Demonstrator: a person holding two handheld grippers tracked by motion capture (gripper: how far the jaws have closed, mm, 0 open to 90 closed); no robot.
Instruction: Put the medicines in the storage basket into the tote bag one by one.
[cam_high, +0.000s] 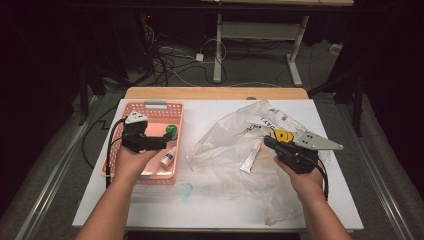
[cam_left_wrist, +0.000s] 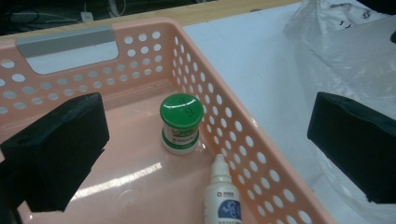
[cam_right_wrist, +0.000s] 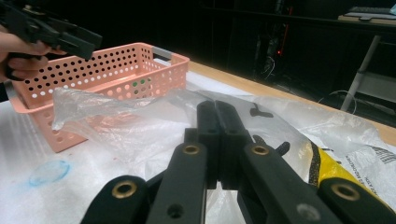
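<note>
Right gripper (cam_high: 270, 143): nearest me on the right, its black jaws are clenched flat together, as the right gripper view shows, with no item between the tips; whether they pinch the plastic film I cannot tell.
Crumpled clear plastic bag (cam_high: 235, 135): spread over the white table (cam_high: 210, 200) under and around that gripper, with black print and a yellow patch on it.
Small white tube (cam_high: 251, 157): lying on the bag just to the left of the right gripper's tips, apart from them; it looks like the next item to go over.
Left gripper (cam_high: 161, 142): held over the near right part of the basket, jaws released and standing wide apart, nothing between the pads (cam_left_wrist: 56, 149).
Pink perforated plastic basket (cam_high: 150, 107): at the left of the table, grey handle at its far end.
White dropper bottle with a blue label (cam_left_wrist: 223, 198): lying in the basket against its right wall, below the open jaws.
Small jar with a round green lid (cam_left_wrist: 181, 122): upright on the basket floor, just beyond the dropper bottle.
Step in hand, as I judge it: emptying the bag into the basket, one item at a time.
Doing it well: lift the left gripper clear of the basket wall before swinging toward the bag, so the rim is not caught; keep the right gripper steady on the film so the tube does not slide; close on the tube across its middle.
</note>
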